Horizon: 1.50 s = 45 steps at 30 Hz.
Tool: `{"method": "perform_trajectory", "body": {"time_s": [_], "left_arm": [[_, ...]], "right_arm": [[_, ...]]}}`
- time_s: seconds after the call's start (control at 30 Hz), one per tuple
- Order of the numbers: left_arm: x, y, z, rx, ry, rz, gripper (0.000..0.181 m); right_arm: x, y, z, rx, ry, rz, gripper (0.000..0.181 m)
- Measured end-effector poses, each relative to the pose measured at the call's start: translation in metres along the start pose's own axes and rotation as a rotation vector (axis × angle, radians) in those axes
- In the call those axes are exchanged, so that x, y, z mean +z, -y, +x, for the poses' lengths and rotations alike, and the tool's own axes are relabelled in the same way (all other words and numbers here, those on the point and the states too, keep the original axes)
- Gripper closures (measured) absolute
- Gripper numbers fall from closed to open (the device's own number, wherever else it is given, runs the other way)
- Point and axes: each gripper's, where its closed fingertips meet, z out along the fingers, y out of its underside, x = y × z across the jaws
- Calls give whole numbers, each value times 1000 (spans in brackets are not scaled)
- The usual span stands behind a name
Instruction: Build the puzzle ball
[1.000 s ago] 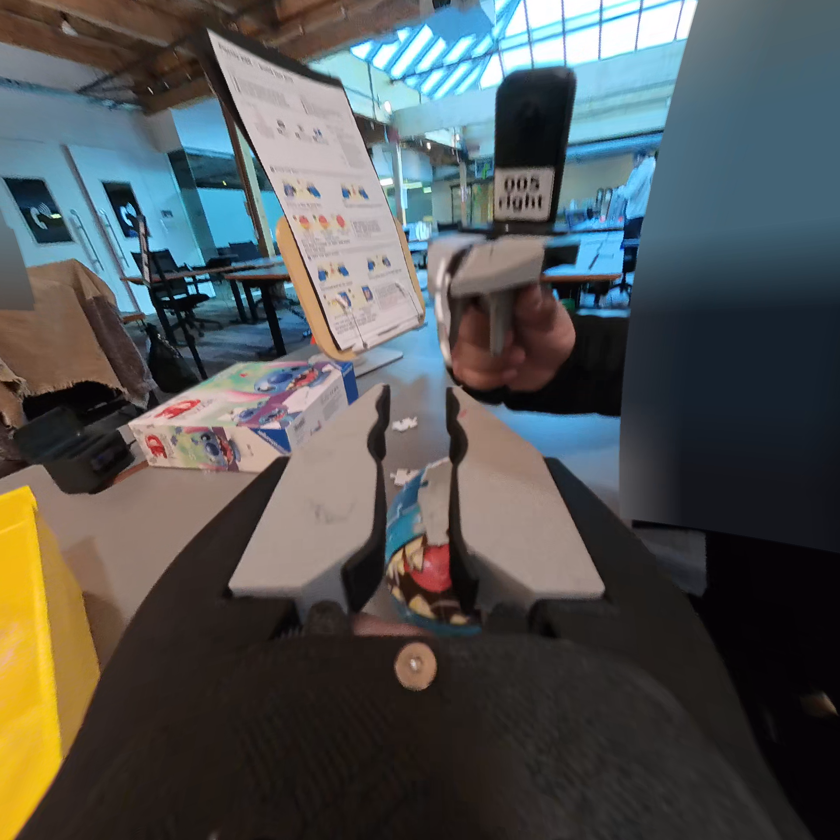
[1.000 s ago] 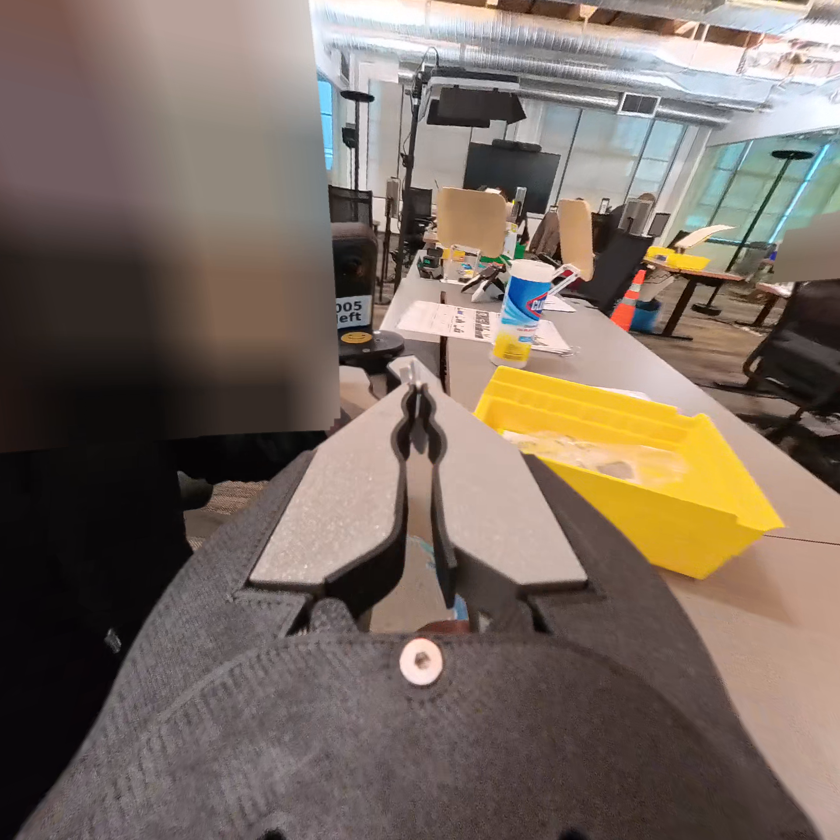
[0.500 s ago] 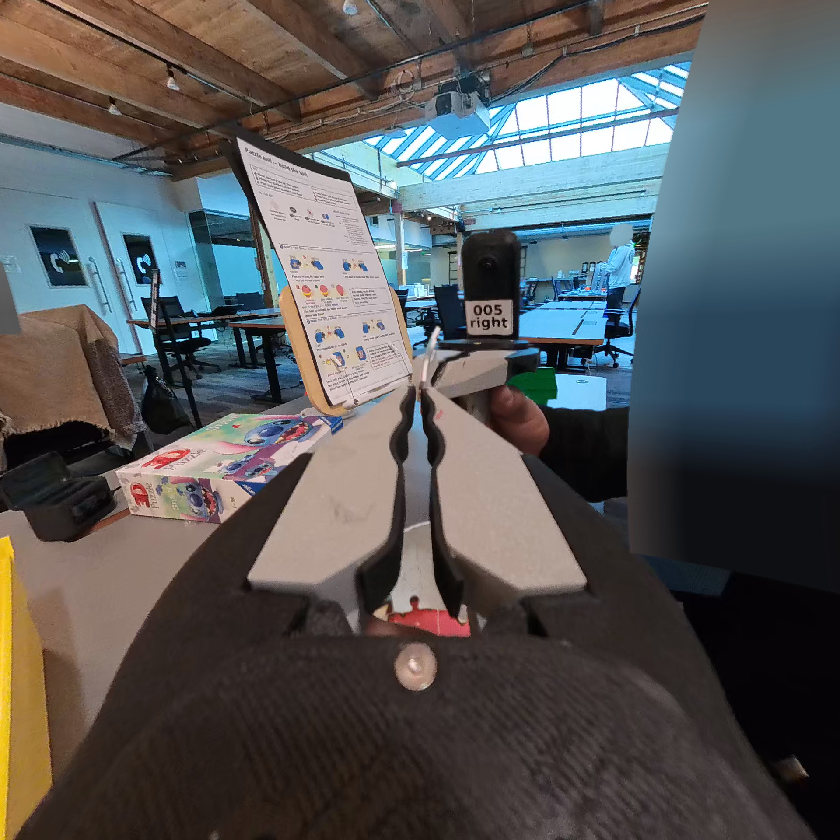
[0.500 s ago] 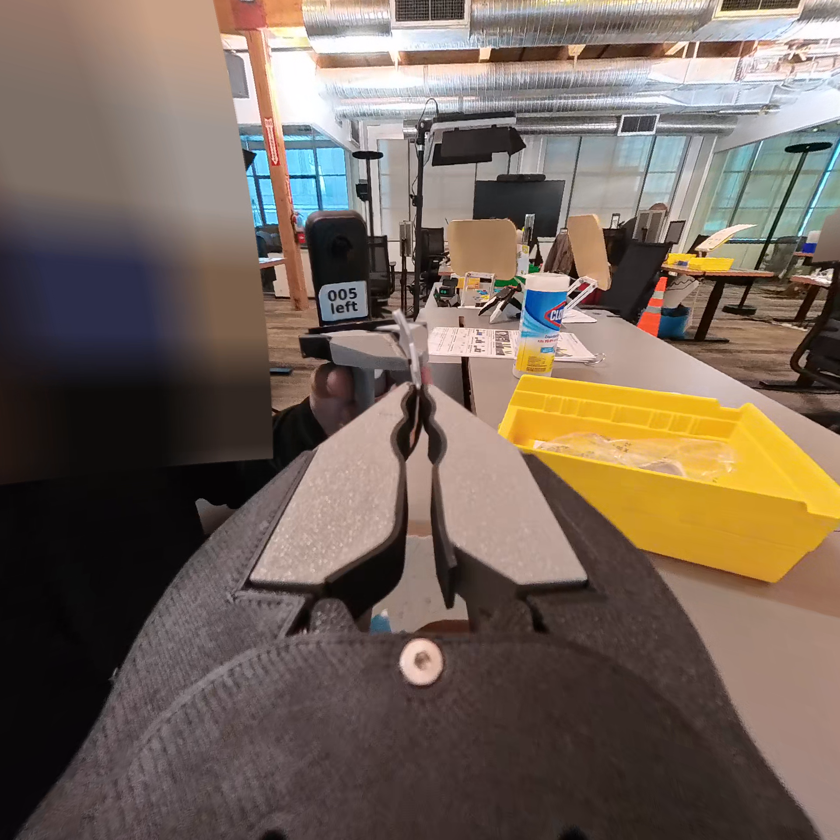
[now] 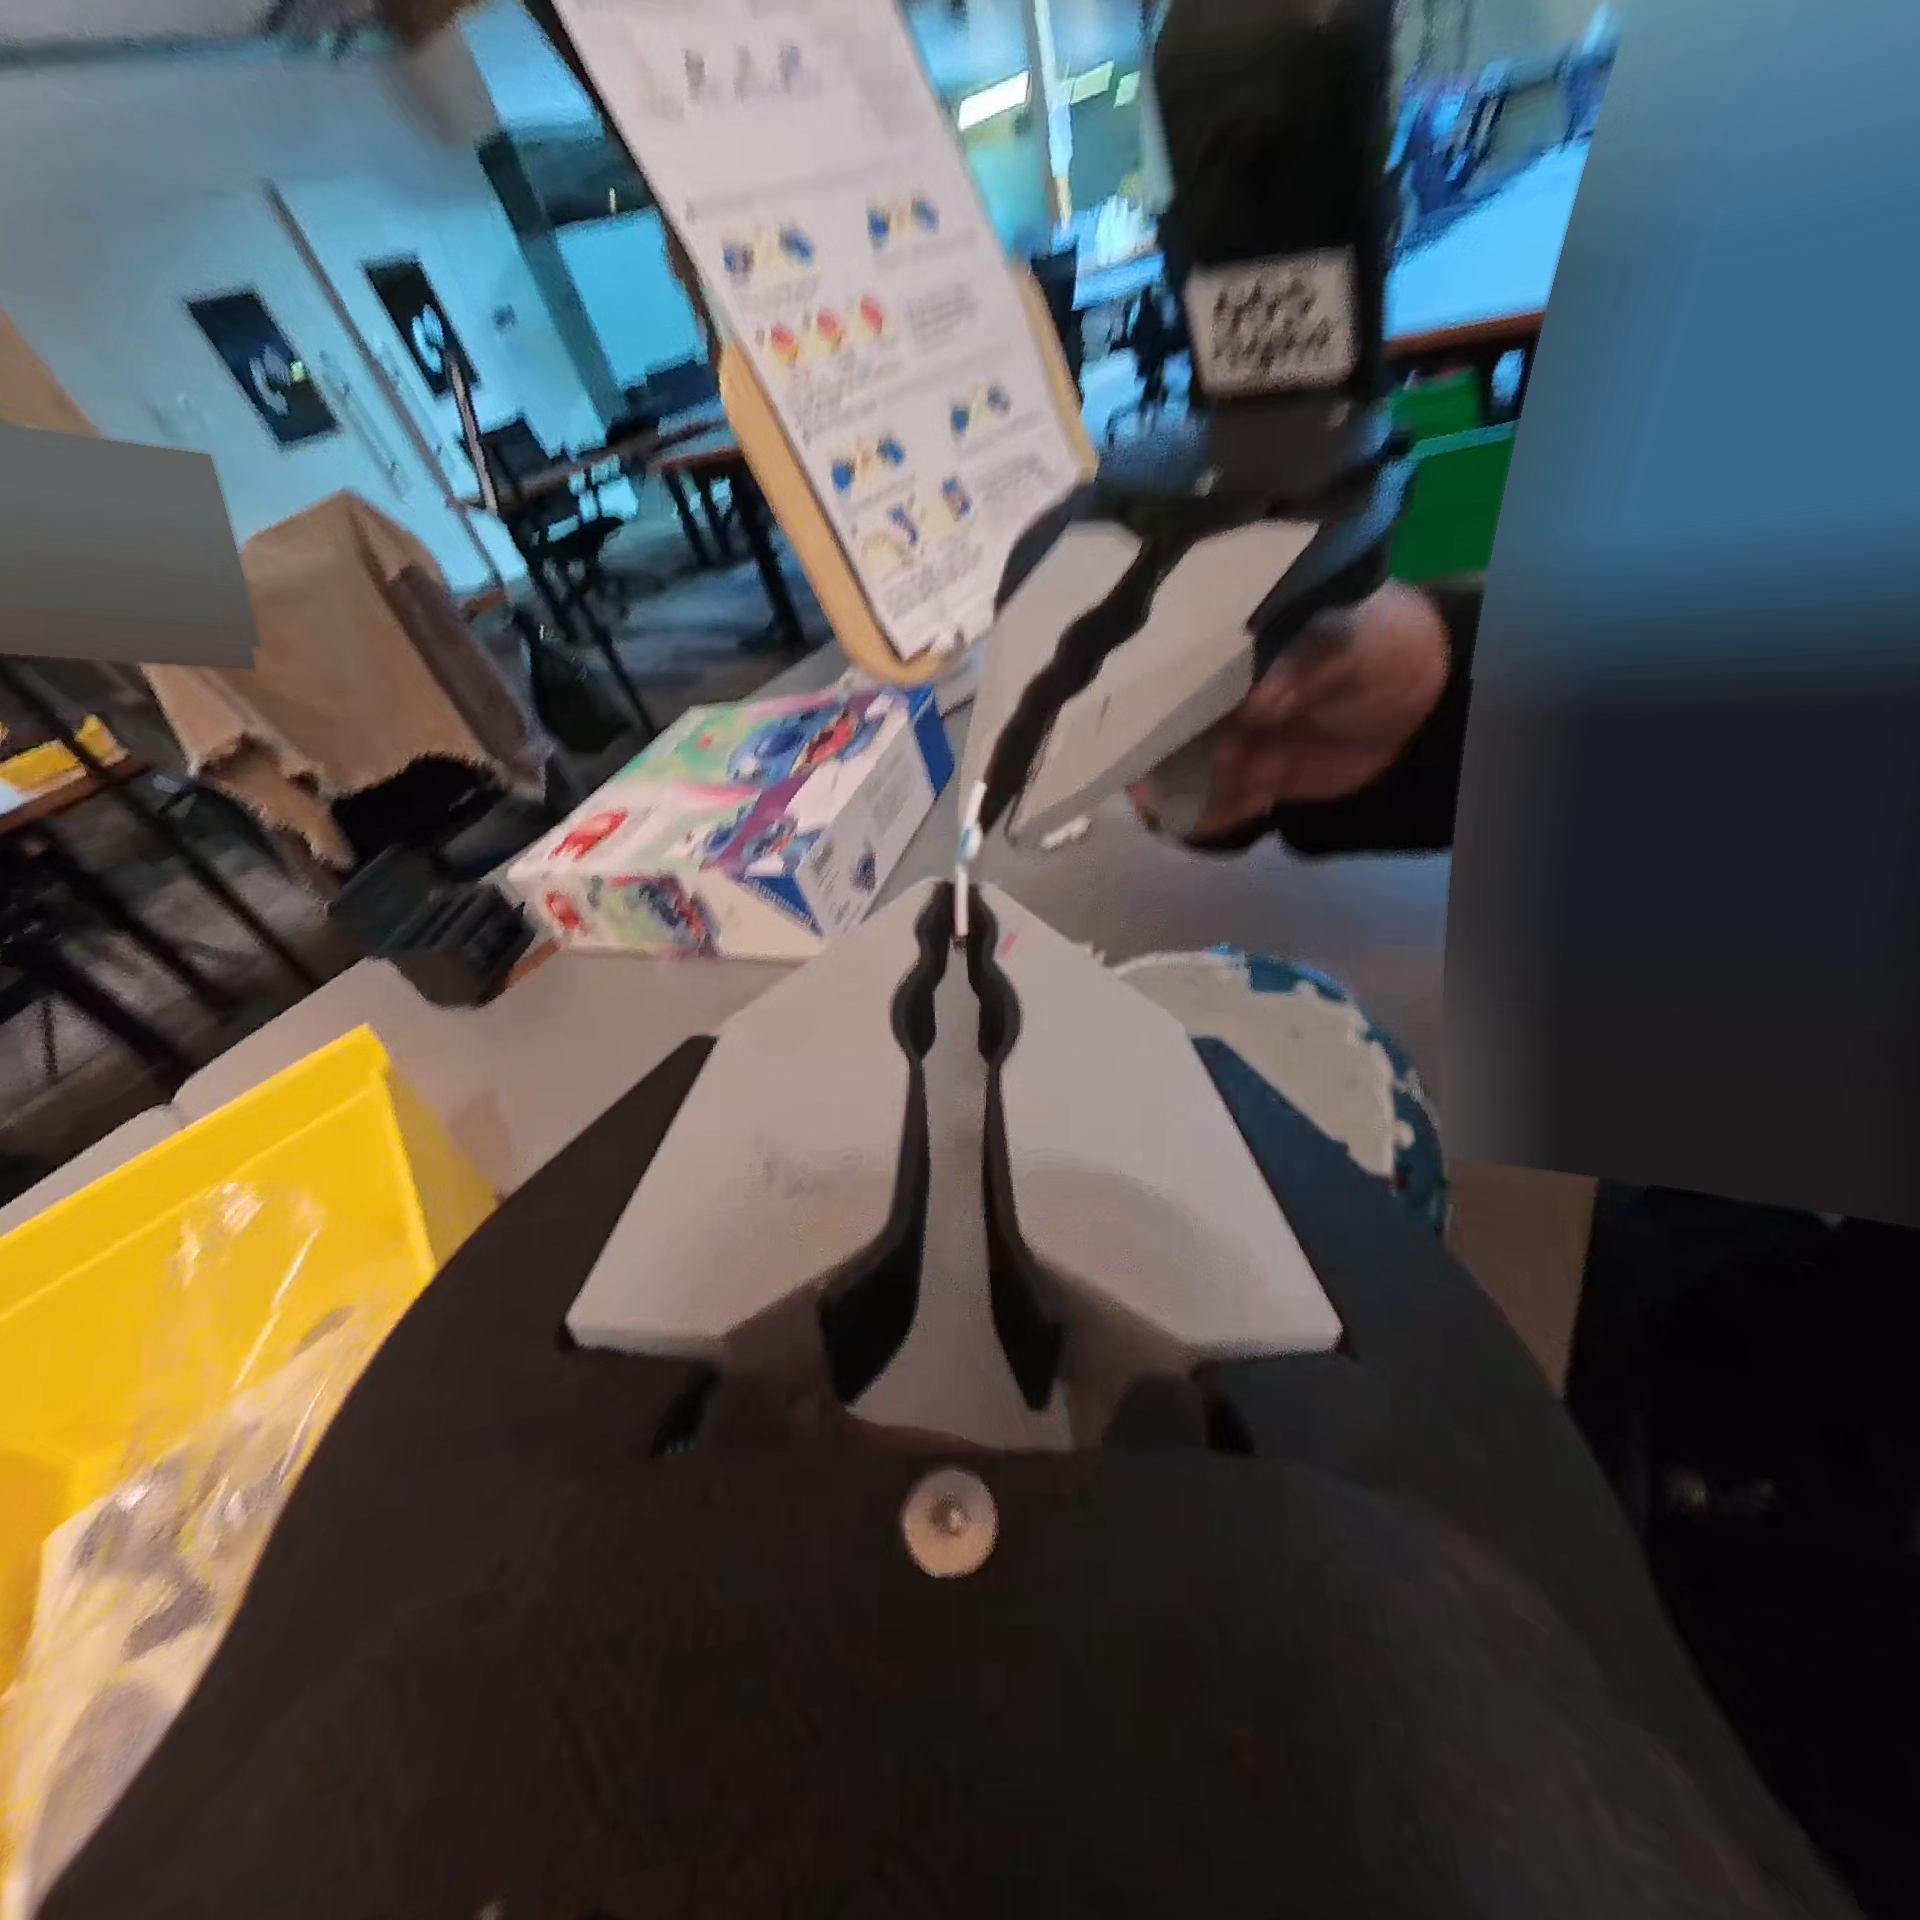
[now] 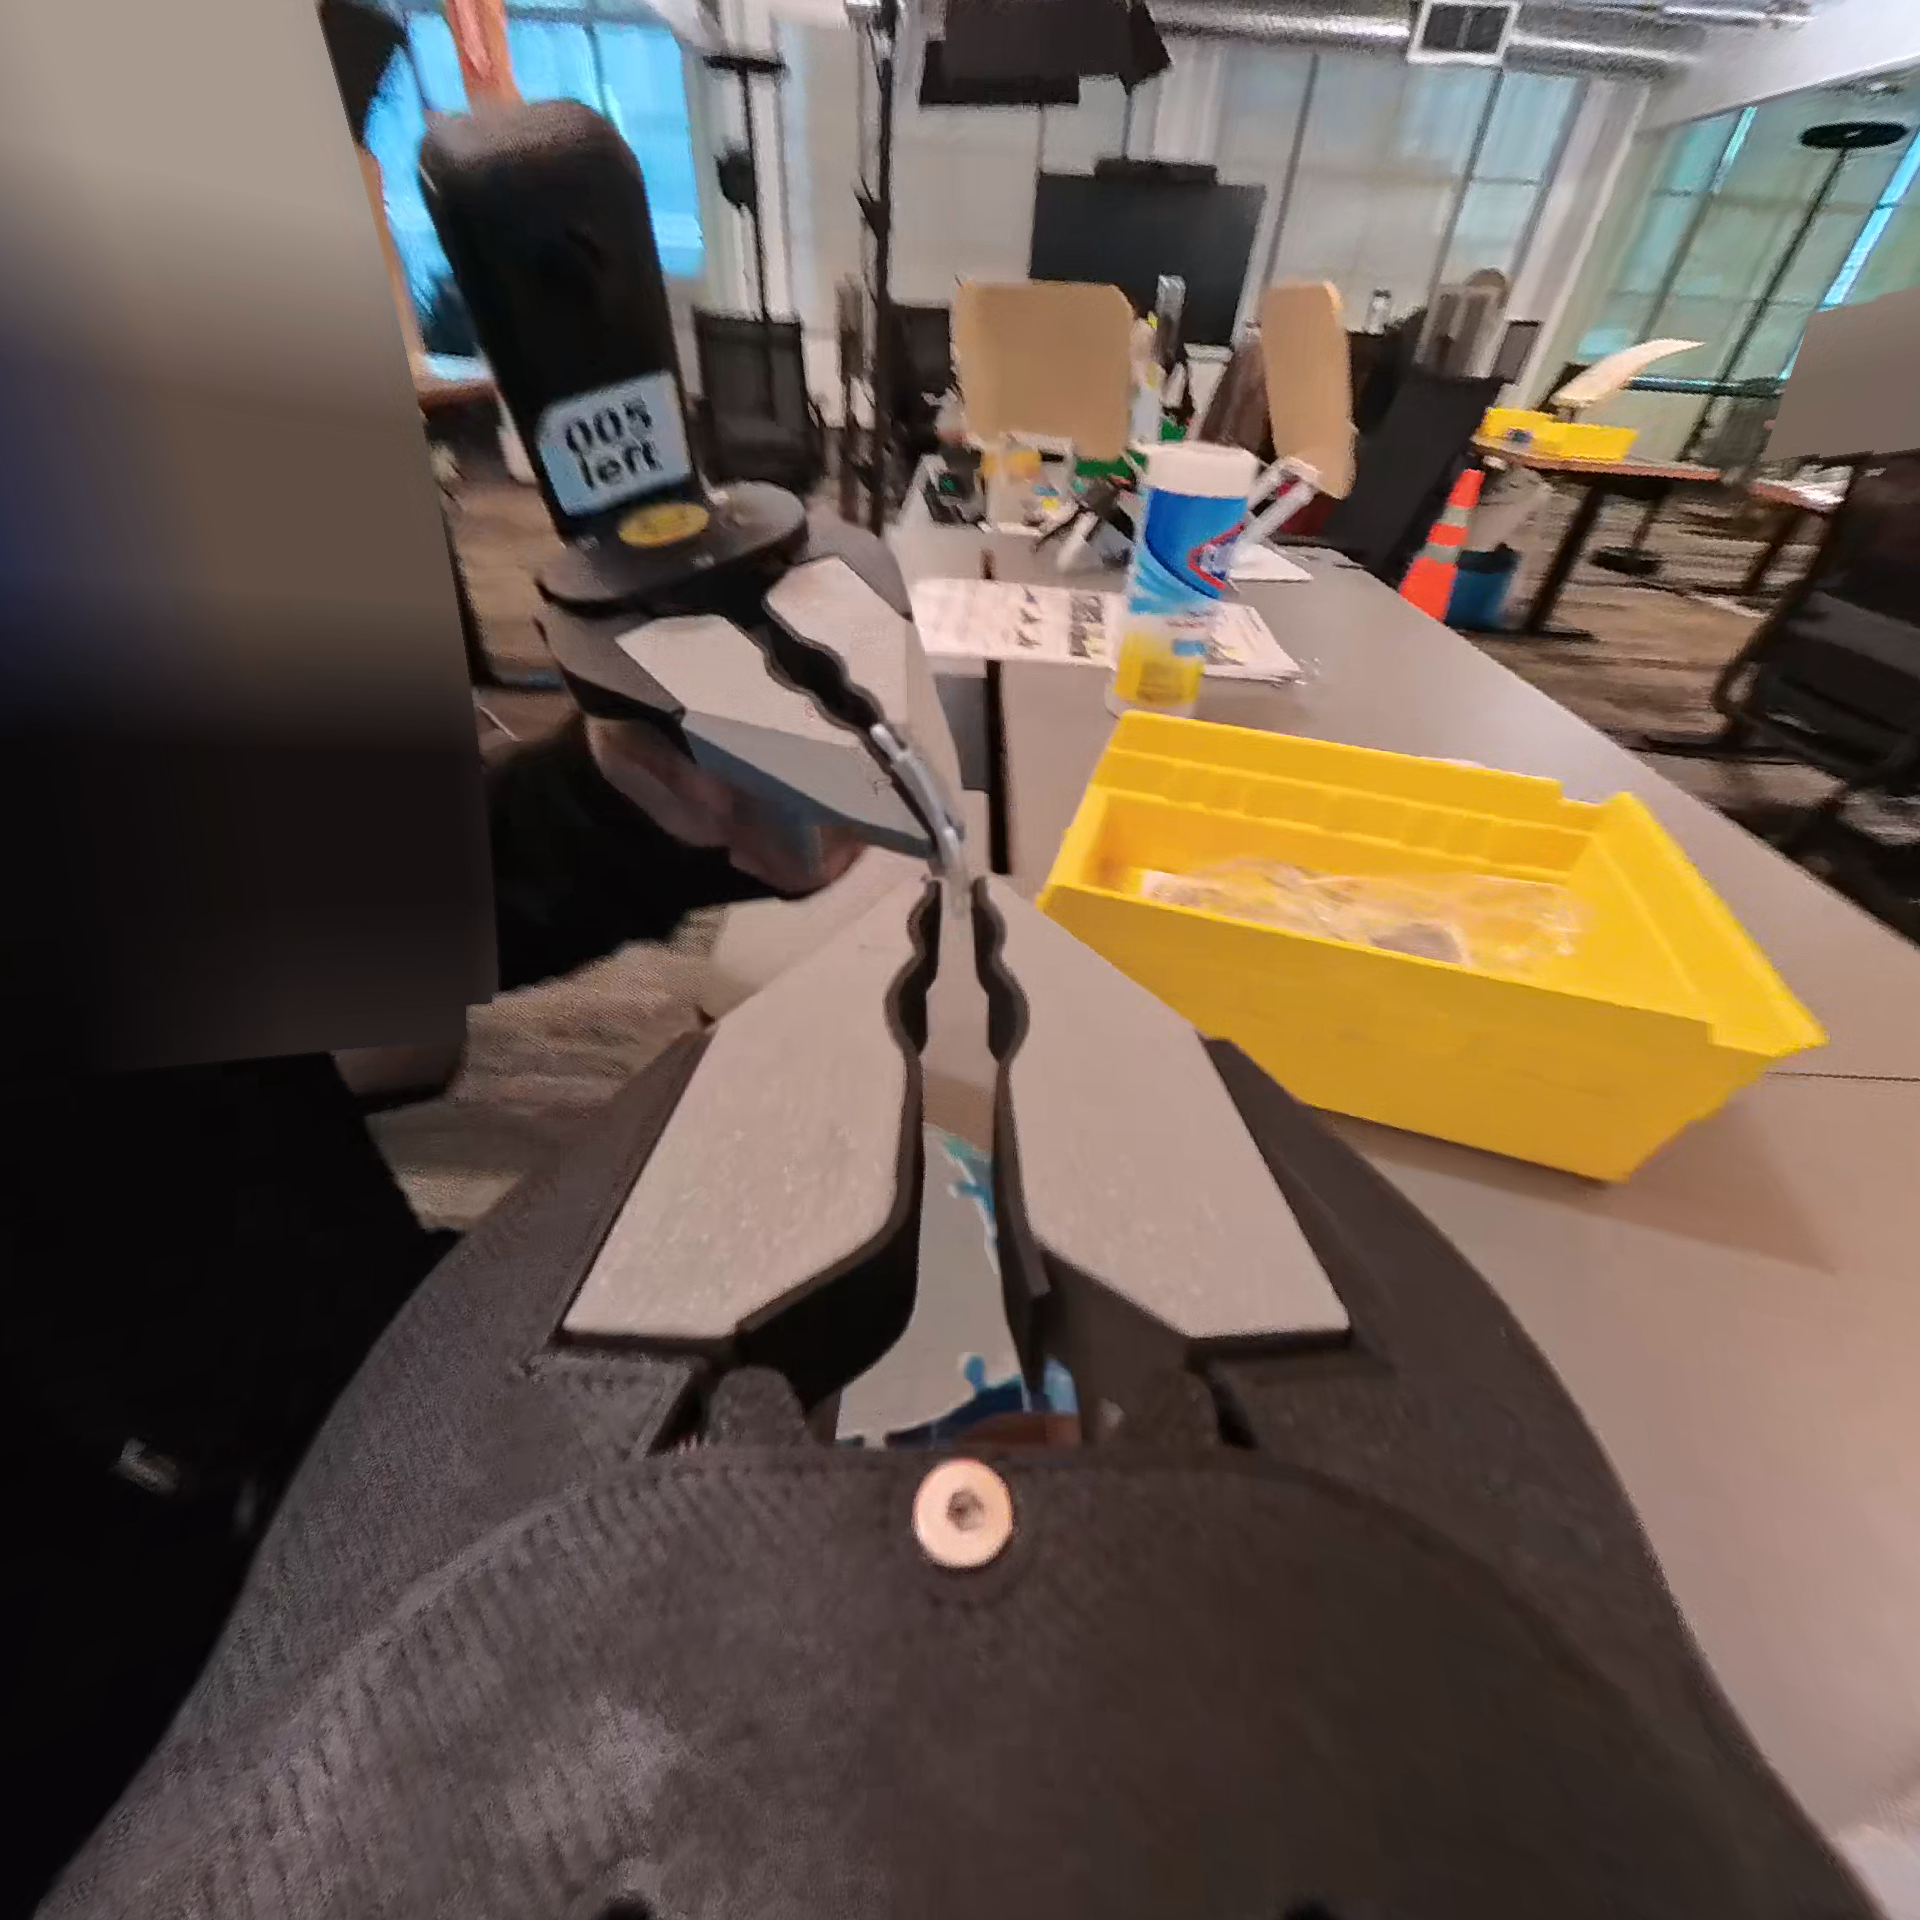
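My left gripper (image 5: 961,920) is shut on a thin puzzle piece (image 5: 964,902) held edge-on at its tips. My right gripper (image 6: 951,894) faces it tip to tip and is shut on the same thin strip (image 6: 914,790); I cannot tell whether that is one piece or two joined. The right gripper (image 5: 987,816) comes in from the upper right in the left wrist view, and the left gripper (image 6: 930,821) from the upper left in the right wrist view. The part-built puzzle ball (image 5: 1299,1060), white inside with a blue edge, sits on the table below. A blue patch of it (image 6: 971,1184) shows between my right fingers.
A yellow bin (image 6: 1403,935) with a clear plastic bag stands beside the grippers and also shows in the left wrist view (image 5: 208,1195). The puzzle box (image 5: 748,831), a black case (image 5: 447,925) and an instruction sheet on a stand (image 5: 862,312) lie beyond. A wipes canister (image 6: 1179,582) stands on papers. The tips of both grippers are at nearly the same place.
Both grippers have dropped lower and tilted down toward the table, still tip to tip on the piece. The ball now shows to the right of my left gripper.
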Motion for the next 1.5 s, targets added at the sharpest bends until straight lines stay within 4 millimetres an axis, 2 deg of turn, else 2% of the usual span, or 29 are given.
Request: {"method": "perform_trajectory", "body": {"time_s": [0.1,0.17,0.27,0.4,0.6,0.73,0.87,1.0,1.13,1.27,1.33,1.5], "left_arm": [[4,-19,-4,26,10,-94,181],[6,-24,-2,38,-18,-101,181],[8,-33,-1,-44,-58,-132,181],[6,-30,-2,-214,-128,-98,181],[1,-26,2,-295,-186,-78,181],[0,-23,8,-201,-165,-66,181],[-1,-26,11,-75,-108,-99,180],[-7,-33,9,-58,-102,-118,166],[-9,-37,5,-76,-94,-112,164],[-6,-38,2,-81,-81,-111,163],[-5,-35,5,-86,-99,-89,164],[-3,-27,10,-84,-113,-24,179]], "right_arm": [[0,2,3,-80,-52,-60,175],[1,4,1,-111,-60,-79,174],[5,-1,1,-133,-71,-146,178],[11,-12,6,-97,-79,-217,181],[17,-6,4,-75,-52,-206,178],[23,-11,-4,-96,-10,-234,174],[22,-16,-11,-199,-1,-244,181],[18,-12,-7,-137,2,-191,181],[13,-10,2,-73,1,-145,181],[16,-12,-1,-62,29,-149,181],[18,-13,-3,-60,38,-147,181],[20,-12,-11,-85,65,-123,181]]}}
